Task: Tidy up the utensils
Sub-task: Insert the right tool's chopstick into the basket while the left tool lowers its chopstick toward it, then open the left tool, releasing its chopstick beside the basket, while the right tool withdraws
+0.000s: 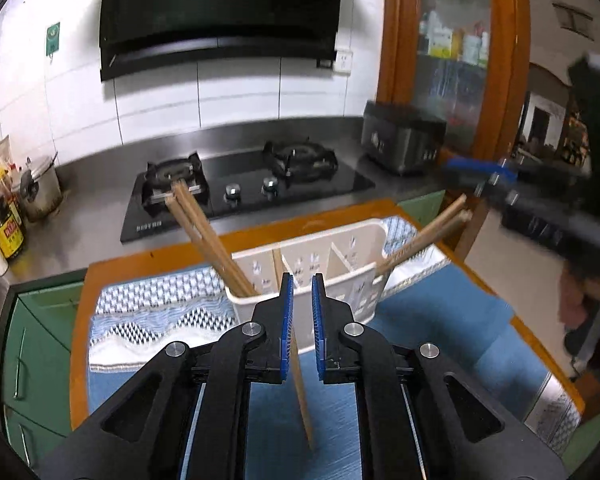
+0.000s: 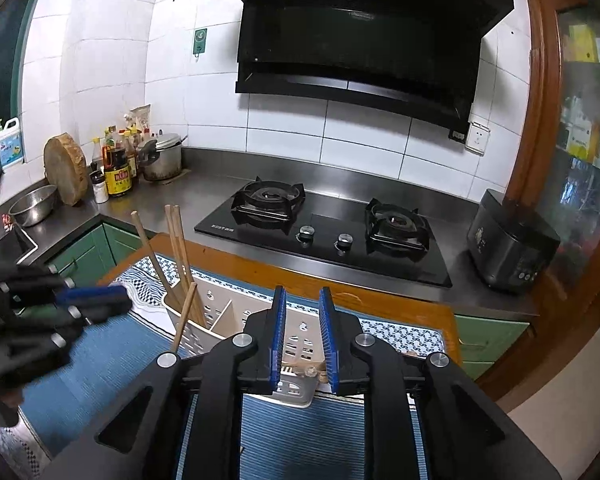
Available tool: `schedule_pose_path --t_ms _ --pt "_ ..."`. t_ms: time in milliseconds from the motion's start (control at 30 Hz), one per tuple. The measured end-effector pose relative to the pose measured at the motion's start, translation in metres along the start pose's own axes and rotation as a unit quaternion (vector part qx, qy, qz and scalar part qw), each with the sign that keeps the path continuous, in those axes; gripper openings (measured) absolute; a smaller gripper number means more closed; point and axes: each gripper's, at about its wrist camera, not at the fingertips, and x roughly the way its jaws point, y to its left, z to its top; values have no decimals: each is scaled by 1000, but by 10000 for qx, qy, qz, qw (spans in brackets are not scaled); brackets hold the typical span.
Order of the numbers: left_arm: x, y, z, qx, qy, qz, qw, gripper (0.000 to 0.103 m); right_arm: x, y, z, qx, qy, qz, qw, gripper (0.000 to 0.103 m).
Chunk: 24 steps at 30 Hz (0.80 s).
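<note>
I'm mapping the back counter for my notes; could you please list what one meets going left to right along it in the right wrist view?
Steel bowl → round wooden chopping block → sauce bottles → lidded metal pot → left burner → right burner → black rice cooker.

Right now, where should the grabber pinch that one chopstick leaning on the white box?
Probably the bare middle of the chopstick, between the white box and the blue mat. It slants up from the mat against the box, so come from above on the near side, with one finger on each side of the thin shaft. The open left gripper is lined up that way.
</note>
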Motion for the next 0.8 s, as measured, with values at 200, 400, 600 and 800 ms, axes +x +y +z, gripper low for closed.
schedule_pose_path --t_ms 200,400,600,800 --pt "19 4 -16 -89 274 -77 9996 19 1 1 1 -10 14 77 10000 17" --pt "24 7 -28 -141 395 -44 9991 19 8 6 0 13 75 197 9998 17" --pt "21 13 -33 -155 409 17 9990 20 15 24 4 0 157 495 9987 17" --pt "17 15 -35 -162 362 29 9992 37 39 42 6 199 497 1047 9931 17"
